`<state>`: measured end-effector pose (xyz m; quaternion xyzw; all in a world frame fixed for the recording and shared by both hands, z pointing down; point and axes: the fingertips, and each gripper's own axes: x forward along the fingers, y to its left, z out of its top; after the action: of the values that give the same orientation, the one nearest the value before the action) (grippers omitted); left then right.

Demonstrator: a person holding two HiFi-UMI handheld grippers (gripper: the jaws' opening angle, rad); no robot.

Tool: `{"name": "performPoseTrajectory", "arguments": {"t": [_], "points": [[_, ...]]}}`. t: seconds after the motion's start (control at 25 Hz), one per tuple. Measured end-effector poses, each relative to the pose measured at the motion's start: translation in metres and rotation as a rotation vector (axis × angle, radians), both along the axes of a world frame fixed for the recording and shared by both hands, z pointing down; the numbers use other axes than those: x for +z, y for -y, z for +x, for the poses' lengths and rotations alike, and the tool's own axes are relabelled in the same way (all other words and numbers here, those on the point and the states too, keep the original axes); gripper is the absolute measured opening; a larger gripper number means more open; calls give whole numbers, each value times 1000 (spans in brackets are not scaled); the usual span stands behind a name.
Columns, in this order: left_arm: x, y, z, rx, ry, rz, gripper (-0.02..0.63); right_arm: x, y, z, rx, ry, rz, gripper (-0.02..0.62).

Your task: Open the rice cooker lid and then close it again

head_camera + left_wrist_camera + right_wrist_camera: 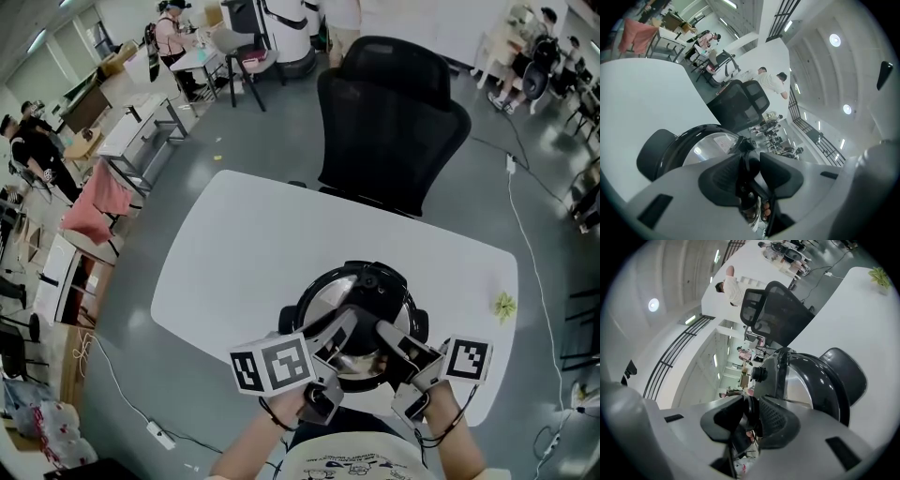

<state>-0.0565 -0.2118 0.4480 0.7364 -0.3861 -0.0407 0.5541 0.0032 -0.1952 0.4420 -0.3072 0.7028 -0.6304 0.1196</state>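
Office chair [394, 112] stands behind table [244, 253] bearing rice cooker [361, 291].

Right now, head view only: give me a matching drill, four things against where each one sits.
Things:
1 rice cooker
2 office chair
3 pink cloth
4 yellow-green sprig

Places:
A on the white table, right part
B off the table, at the room's far left
C just beyond the table's far edge
D on the table, at its near edge

Pairs: 1-D, 2-C, 3-B, 4-A
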Motion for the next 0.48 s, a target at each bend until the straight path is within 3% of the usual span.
{"name": "performPoseTrajectory", "arguments": {"t": [0.48], "points": [[-5, -3, 1, -65, 12, 9, 143, -3, 4, 2, -127, 8, -13, 117]]}}
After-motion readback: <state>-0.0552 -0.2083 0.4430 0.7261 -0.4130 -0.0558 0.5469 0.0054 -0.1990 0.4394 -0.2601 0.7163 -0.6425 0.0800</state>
